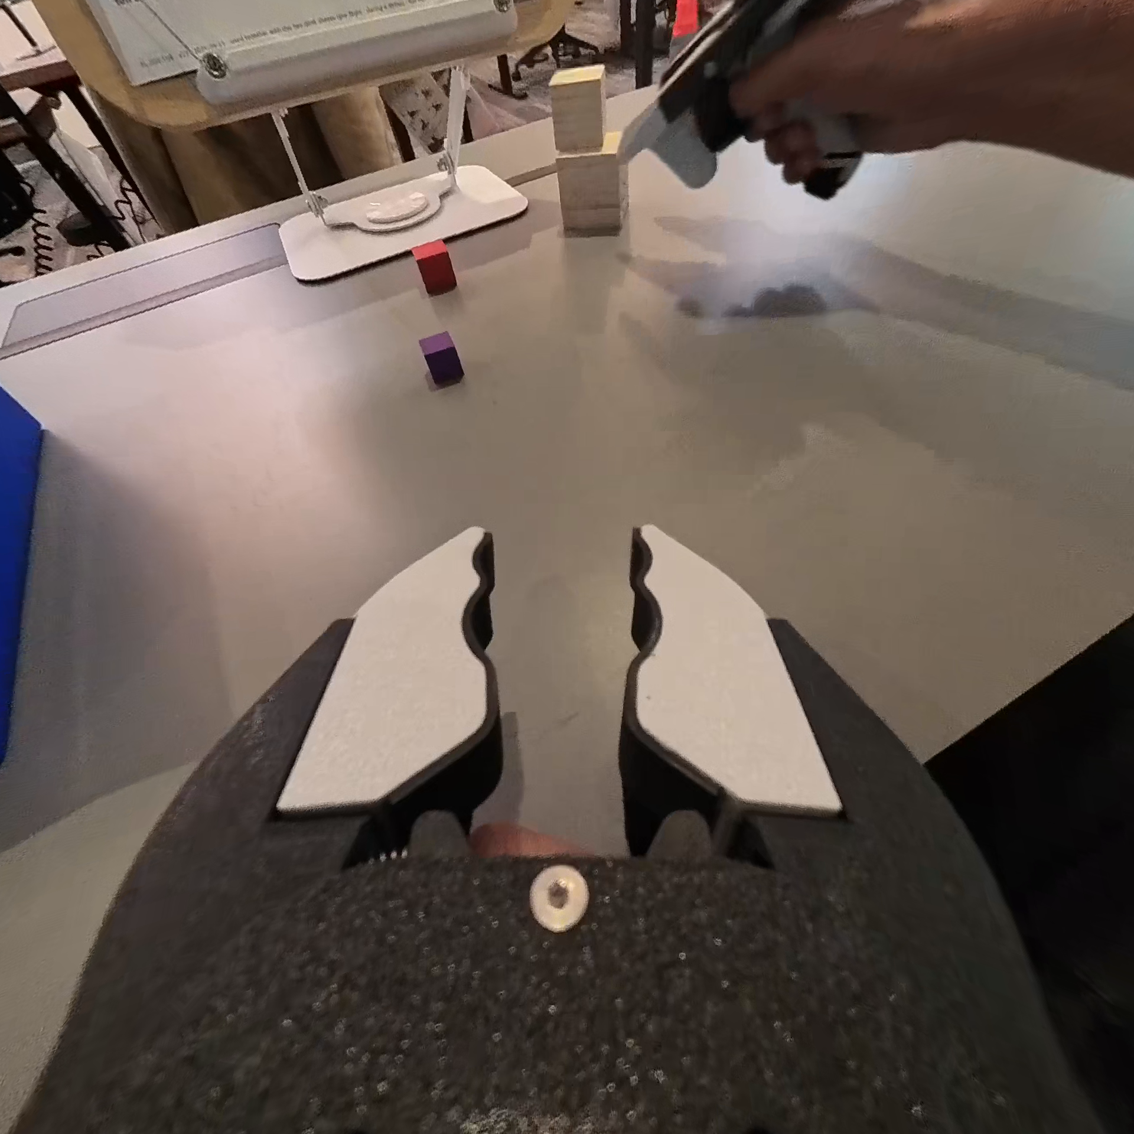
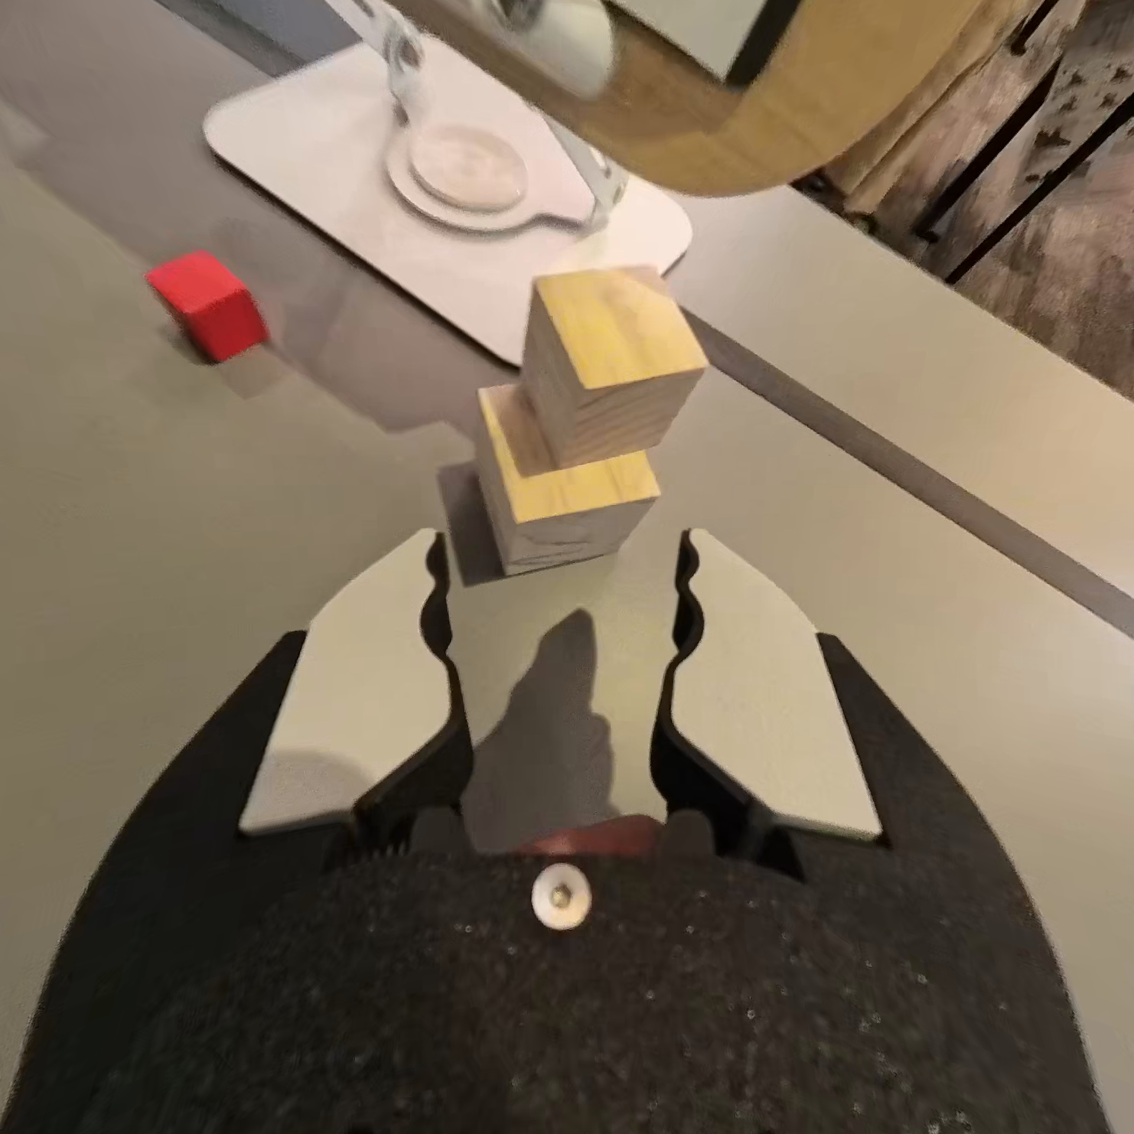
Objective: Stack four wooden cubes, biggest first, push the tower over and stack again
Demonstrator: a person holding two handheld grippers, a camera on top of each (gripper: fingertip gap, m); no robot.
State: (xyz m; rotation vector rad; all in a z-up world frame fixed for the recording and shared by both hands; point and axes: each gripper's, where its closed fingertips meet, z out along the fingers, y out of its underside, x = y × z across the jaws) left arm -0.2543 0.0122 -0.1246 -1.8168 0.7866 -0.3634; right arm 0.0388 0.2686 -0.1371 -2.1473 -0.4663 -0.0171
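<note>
Both tongs released and empty: left gripper [image 1: 561,540], right gripper [image 2: 561,543]. Upper wooden cube [image 2: 607,362] sits skewed on lower wooden cube [image 2: 564,509]; red cube [image 2: 208,304] and purple cube [image 1: 440,359] loose on table [image 1: 675,460]. Risk: off-centre load may topple under the next placement.

Two wooden cubes stand stacked at upper centre of the left wrist view, the smaller cube [image 1: 577,109] on the larger cube [image 1: 592,191]. Lower left of them sit the mid-sized block [image 1: 435,267] and, nearer the camera, the smallest block [image 1: 441,358]; a stand's base plate [image 1: 405,221] lies just left of the stack.
</note>
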